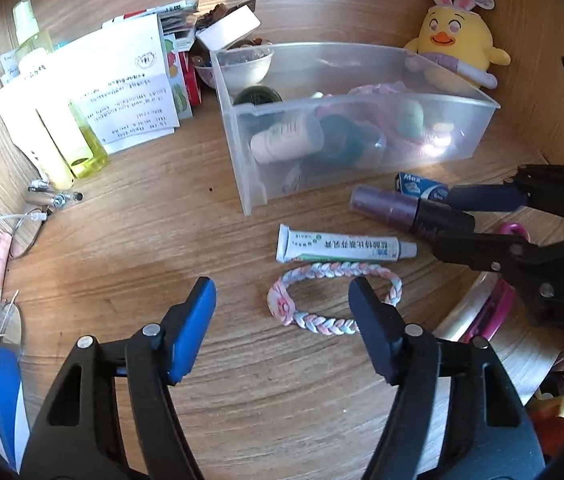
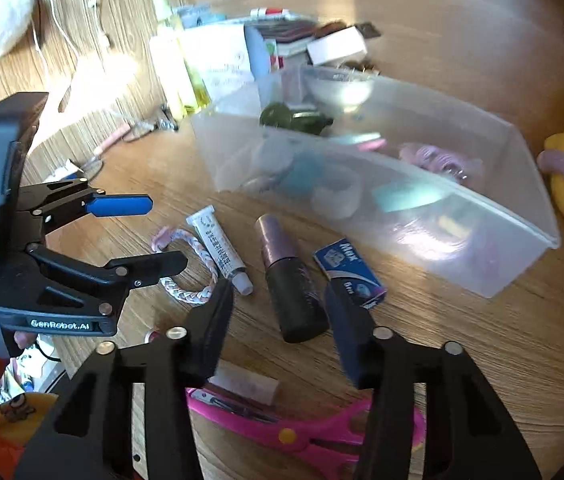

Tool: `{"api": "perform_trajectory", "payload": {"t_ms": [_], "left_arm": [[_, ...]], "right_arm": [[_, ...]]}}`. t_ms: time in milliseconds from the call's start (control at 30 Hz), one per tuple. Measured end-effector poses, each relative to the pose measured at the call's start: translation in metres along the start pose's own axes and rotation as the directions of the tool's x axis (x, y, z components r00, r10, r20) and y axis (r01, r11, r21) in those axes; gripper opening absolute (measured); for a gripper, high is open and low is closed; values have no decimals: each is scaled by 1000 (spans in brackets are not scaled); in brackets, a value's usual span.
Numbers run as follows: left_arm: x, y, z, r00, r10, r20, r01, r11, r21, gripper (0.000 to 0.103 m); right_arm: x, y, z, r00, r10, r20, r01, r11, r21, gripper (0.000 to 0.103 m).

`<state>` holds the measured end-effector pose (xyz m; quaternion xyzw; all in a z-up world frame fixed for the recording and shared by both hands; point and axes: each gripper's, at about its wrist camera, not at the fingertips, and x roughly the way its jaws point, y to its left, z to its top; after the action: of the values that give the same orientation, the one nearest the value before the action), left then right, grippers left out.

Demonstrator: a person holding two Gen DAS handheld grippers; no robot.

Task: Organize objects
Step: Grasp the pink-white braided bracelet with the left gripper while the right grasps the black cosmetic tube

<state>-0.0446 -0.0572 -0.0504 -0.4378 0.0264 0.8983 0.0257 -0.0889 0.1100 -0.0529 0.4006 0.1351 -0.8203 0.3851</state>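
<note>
A clear plastic bin holds several small items on the wooden table. In front of it lie a purple bottle with a dark cap, a blue Max box, a white ointment tube and a braided pastel bracelet. My left gripper is open and empty, over the bracelet. My right gripper is open, its fingers on either side of the purple bottle's capped end.
Yellow bottles, papers and a white box stand at the back left. A yellow plush chick sits at the back right. Pink scissors lie near me. Glasses lie at the left.
</note>
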Motion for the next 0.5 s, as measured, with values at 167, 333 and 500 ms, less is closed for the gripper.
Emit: {"api": "perform_trajectory", "payload": {"t_ms": [167,333,500], "left_arm": [[3,5,-2,1000,-19,-12,18,999,-35,58],[0,2,-6,1000,-11,6,11,999,-32,21],[-2,4,-7,1000,-9,20,10,999,-54,11]], "right_arm": [[7,-1,3,1000,-10,-1,10,1000,3,41],[14,-2,2,1000,10,-21,-10,1000,6,24],[11,-4,-2,1000,27,-5,-27,999,20,24]]}}
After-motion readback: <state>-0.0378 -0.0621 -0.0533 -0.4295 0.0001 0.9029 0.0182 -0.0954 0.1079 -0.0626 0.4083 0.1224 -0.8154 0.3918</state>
